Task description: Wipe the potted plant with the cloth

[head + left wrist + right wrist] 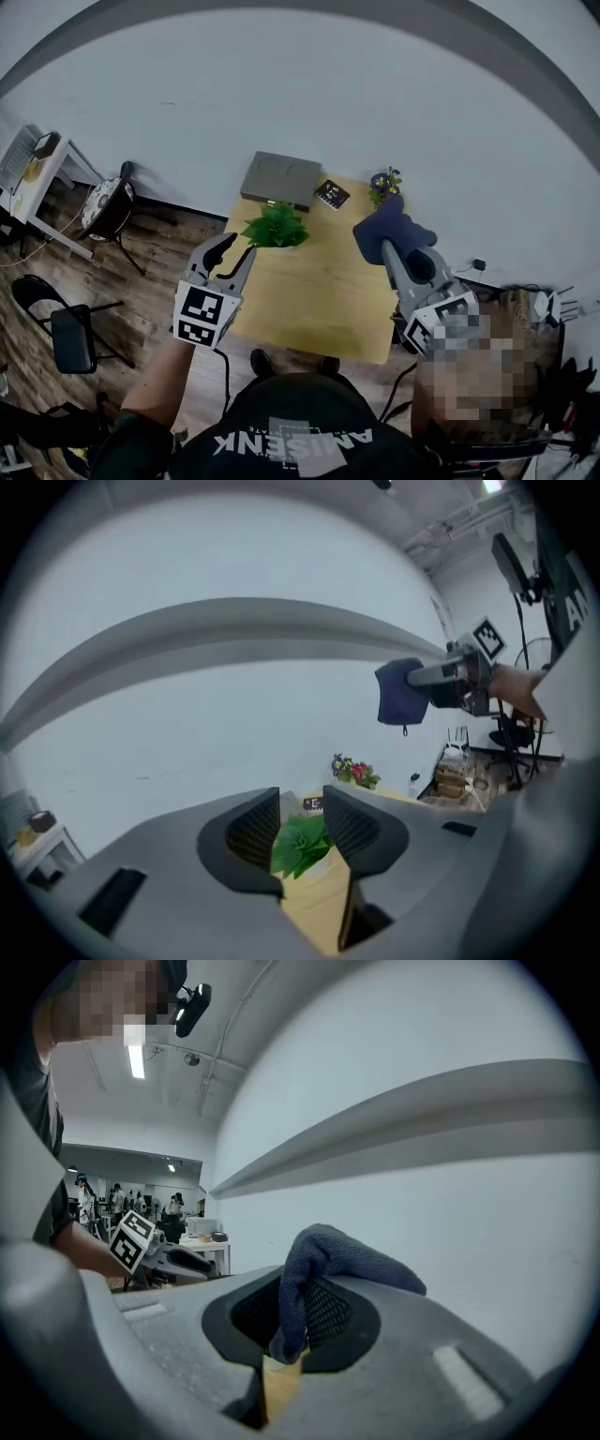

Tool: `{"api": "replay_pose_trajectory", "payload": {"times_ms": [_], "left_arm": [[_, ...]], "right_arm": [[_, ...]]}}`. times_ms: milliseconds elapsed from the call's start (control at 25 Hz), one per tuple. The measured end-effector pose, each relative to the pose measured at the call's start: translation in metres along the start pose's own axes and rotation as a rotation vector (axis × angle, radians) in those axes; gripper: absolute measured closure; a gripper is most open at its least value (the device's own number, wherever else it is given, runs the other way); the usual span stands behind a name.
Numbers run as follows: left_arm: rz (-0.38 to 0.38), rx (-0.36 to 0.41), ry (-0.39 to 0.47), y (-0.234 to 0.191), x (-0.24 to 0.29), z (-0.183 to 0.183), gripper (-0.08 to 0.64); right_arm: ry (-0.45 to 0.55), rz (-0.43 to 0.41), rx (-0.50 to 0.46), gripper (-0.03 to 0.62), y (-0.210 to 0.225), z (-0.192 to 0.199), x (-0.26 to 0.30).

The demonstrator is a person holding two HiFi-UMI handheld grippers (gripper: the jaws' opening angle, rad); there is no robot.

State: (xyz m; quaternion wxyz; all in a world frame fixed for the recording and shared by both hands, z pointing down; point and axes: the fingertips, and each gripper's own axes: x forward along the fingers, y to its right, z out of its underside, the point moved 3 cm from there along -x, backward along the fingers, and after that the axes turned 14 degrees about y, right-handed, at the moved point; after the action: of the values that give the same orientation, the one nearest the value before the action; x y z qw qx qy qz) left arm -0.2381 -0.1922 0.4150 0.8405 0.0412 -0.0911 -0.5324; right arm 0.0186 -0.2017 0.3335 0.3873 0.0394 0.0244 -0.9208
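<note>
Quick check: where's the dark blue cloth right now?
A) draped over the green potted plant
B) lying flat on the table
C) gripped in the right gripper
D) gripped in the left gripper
C: the cloth is pinched between the fingers of the right gripper. The left gripper is open and holds nothing, and the potted plant stands uncovered on the table.

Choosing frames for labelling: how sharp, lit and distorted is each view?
Head view: evenly lit, wall bowed by the lens, potted plant sharp. Left gripper view: dark round border crops the corners. Right gripper view: ceiling lamp glares, cloth sharp.
</note>
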Motion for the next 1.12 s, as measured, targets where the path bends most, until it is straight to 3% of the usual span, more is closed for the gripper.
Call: {"api": "replay_pose_trajectory", "payload": {"times_ms": [120, 400, 920, 1000, 1120], "left_arm": [[0.052, 0.041, -0.100, 0.011, 0.014, 0.025, 0.414], [0.159, 0.100, -0.236, 0.033, 0.046, 0.074, 0.437], [0.246, 0.321, -0.467, 0.058, 0.104, 0.164, 0.453], [0.243, 0.338, -0.487, 0.057, 0.112, 0.172, 0.506], [0.259, 0.348, -0.516, 0.056, 0.120, 0.184, 0.475]], "right_arm": [[-0.013, 0.009, 0.007, 0.565, 0.004, 0.006, -0.004], [-0.053, 0.061, 0.031, 0.565, 0.018, 0.027, -0.022], [-0.135, 0.171, 0.050, 0.565, 0.039, 0.059, -0.055], [-0.142, 0.184, 0.049, 0.565, 0.042, 0.062, -0.058], [-0.146, 0.210, 0.055, 0.565, 0.047, 0.066, -0.063]]}}
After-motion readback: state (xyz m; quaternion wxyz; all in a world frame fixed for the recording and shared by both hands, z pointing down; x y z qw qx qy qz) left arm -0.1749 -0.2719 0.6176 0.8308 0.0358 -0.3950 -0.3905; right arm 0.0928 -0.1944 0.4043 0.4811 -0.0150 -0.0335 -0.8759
